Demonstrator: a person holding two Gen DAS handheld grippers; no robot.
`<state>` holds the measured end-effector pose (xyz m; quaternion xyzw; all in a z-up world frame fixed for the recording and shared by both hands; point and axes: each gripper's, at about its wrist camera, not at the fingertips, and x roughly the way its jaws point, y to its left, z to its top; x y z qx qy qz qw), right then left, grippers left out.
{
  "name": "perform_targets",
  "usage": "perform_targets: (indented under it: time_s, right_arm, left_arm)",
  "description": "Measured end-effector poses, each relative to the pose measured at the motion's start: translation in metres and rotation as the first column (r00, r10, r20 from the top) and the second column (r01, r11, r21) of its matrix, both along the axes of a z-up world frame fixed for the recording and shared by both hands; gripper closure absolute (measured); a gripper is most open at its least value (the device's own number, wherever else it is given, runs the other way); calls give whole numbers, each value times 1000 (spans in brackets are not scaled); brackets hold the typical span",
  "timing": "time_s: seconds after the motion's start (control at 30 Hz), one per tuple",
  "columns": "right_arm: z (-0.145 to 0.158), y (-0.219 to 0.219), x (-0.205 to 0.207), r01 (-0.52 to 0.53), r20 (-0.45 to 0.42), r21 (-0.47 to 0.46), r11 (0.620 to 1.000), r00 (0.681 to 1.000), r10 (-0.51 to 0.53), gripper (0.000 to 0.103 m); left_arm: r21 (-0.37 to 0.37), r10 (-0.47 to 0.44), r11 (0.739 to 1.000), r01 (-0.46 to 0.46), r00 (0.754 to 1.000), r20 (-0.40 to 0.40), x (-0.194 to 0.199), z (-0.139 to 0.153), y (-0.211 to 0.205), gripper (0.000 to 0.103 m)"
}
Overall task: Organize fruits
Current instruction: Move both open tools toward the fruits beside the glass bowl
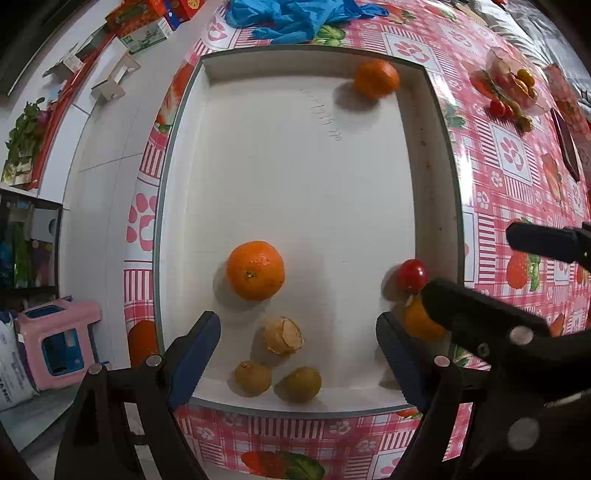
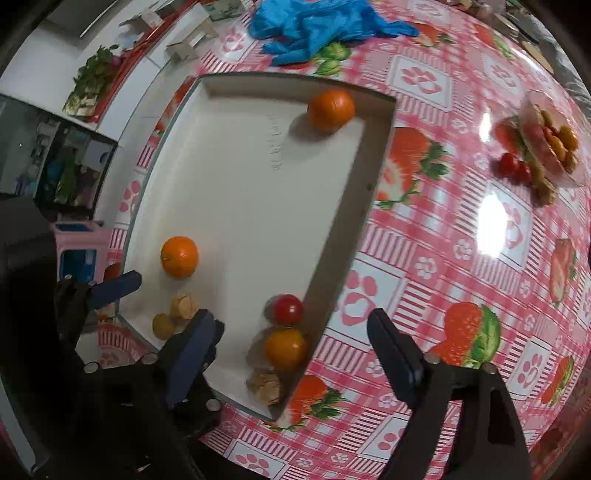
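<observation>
A white tray [image 1: 295, 177] lies on the pink patterned tablecloth. In it are a large orange [image 1: 255, 270], a second orange [image 1: 376, 78] in the far right corner, a red tomato [image 1: 412, 274], a small orange fruit [image 2: 286, 348], a peeled brown fruit [image 1: 283, 335] and two small brown-green fruits [image 1: 253, 377]. My left gripper [image 1: 298, 354] is open and empty over the tray's near edge. My right gripper [image 2: 291, 354] is open and empty, over the tray's near right corner. More small fruits [image 2: 554, 147] lie at the far right of the table.
Blue gloves [image 1: 295, 18] lie beyond the tray. A clear plastic packet [image 2: 546, 140] holds some of the small fruits. A pink stool [image 1: 55, 343] stands on the floor at left. A dark flat object [image 1: 565, 144] lies at the right table edge.
</observation>
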<state>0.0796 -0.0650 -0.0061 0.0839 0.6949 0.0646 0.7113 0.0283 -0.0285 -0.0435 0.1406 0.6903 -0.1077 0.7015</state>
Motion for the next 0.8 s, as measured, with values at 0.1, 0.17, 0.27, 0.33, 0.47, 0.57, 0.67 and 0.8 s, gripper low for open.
perform_targets:
  time_s: [0.1,0.17,0.27,0.33,0.47,0.57,0.67,0.8]
  right_arm:
    - [6,-21,-2,38,21,-19,999,999,-37,6]
    - [9,-35,-3,75,27,-23,997,997,-75,6]
    - [14,-57,-5,129,26,-17,991,991,-129,6]
    - [18,-77,-8,167,33,-19,986,986,-166,6]
    - [28,-105,-11,239,41,-12,971,970,-238,6]
    - [31,-133,-15,312,42,0,950,949,-312,6]
    - [35,-159,-18,378,51,-6,926,925,-377,6]
    - [39,-199,-22,462,68,-9,887,885,-460,6]
  left_arm:
    - [-1,-14,1000,14,1000,4,0,7,-4,16]
    - [-3,-23,1000,23,1000,7,-1,11,-9,16]
    - [-6,-40,999,40,999,6,-4,18,-18,16]
    - [-23,-45,999,45,999,-2,-5,26,-27,16]
    - [-103,-59,993,58,998,-2,-4,51,-45,16]
    - [-144,-111,983,115,993,31,-1,77,-69,16]
    - [-171,-159,971,170,984,74,12,99,-86,16]
    - [-209,-192,953,220,970,149,35,131,-114,16]
